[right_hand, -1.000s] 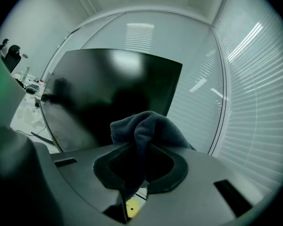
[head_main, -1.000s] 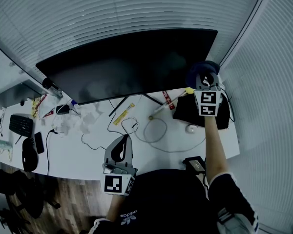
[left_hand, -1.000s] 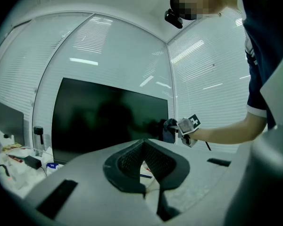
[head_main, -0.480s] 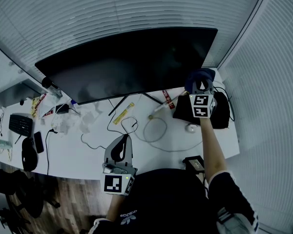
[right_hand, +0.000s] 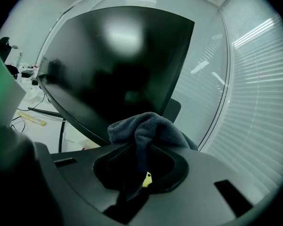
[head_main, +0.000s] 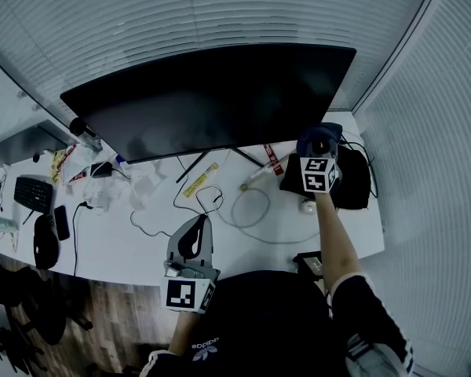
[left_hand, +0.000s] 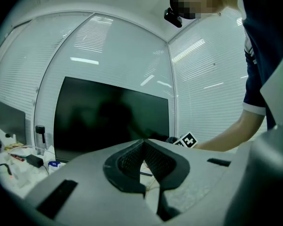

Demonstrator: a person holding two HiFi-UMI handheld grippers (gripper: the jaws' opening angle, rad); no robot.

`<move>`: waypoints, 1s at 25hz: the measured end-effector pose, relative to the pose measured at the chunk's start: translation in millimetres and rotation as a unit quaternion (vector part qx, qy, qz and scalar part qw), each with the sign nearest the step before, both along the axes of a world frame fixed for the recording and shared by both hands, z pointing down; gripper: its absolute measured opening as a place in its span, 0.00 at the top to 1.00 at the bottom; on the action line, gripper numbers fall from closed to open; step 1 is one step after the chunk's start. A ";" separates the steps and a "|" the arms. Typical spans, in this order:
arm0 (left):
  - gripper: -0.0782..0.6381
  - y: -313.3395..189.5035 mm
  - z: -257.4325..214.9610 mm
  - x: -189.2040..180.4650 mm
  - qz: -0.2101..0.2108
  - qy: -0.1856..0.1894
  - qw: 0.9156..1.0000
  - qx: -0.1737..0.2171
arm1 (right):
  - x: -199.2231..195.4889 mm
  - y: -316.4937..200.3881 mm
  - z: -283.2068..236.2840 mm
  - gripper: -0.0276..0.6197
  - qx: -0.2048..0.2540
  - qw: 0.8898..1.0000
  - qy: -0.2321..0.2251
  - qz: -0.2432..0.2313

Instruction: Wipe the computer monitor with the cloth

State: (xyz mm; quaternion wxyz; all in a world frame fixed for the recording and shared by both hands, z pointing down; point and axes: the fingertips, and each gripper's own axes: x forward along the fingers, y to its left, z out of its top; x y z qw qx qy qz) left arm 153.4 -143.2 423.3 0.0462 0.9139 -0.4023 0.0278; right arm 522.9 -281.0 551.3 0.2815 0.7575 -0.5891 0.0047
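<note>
A wide black monitor (head_main: 212,96) stands at the back of the white desk (head_main: 125,238); it also fills the right gripper view as the monitor (right_hand: 113,65) and shows in the left gripper view as the monitor (left_hand: 108,114). My right gripper (head_main: 320,144) is shut on a dark grey cloth (right_hand: 148,128), held just below the screen's lower right corner; the cloth (head_main: 320,132) bunches out past the jaws. My left gripper (head_main: 193,242) rests low near the desk's front edge, jaws shut with nothing in them.
A black bag (head_main: 353,183) lies under the right gripper. Cables (head_main: 251,210), a yellow pen (head_main: 198,181) and the monitor stand legs (head_main: 190,168) spread across the desk middle. A keyboard (head_main: 33,193), a mouse (head_main: 45,240) and a second screen (head_main: 16,144) sit at left.
My right gripper with the cloth has dropped from the screen's lower right area to just below its bottom edge. The left gripper has stayed put.
</note>
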 end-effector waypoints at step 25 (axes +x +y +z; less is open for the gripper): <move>0.88 1.1 -9.6 -53.5 -0.010 0.011 1.000 0.013 | -40.7 -7.7 -11.9 0.88 0.036 0.993 -0.073 0.085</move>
